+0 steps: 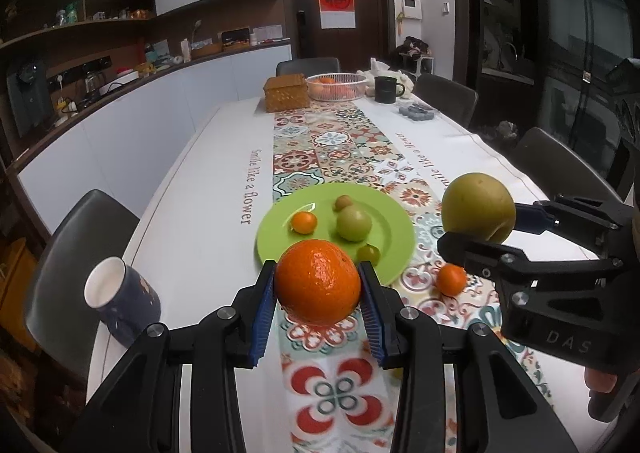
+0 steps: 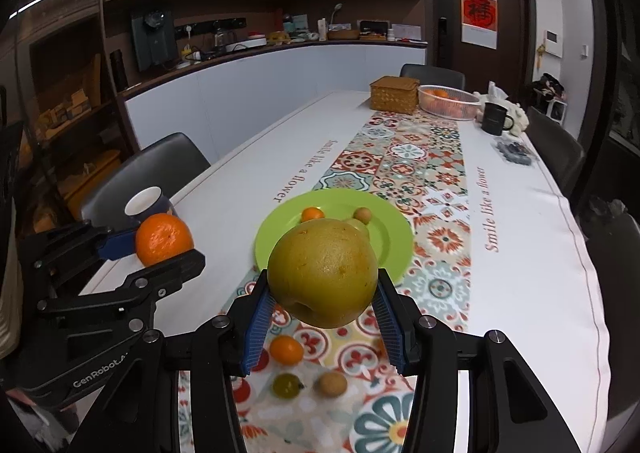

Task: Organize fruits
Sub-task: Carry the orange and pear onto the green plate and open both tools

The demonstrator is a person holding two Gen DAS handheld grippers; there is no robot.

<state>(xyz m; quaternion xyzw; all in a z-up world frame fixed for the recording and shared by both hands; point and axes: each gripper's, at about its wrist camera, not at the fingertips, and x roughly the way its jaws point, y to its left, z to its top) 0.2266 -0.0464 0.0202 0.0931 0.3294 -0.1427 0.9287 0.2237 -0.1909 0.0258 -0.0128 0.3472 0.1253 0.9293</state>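
Just short of the green plate point(image 1: 280, 229), the left gripper point(image 1: 318, 289) clamps the orange point(image 1: 318, 281) dead ahead, while the right gripper point(image 2: 322, 293) carries the pear point(image 2: 322, 273) alongside, equally near.

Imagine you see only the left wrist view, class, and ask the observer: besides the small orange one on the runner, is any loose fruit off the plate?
Observer: Yes. Below the right claw, a small greenish fruit lies on the runner, near that small orange fruit.
Operator: Anything else there?
Observer: A small brownish fruit, just right of the greenish one.
Operator: Is the pear gripped on both sides?
Observer: Yes, both blue pads press the pear.
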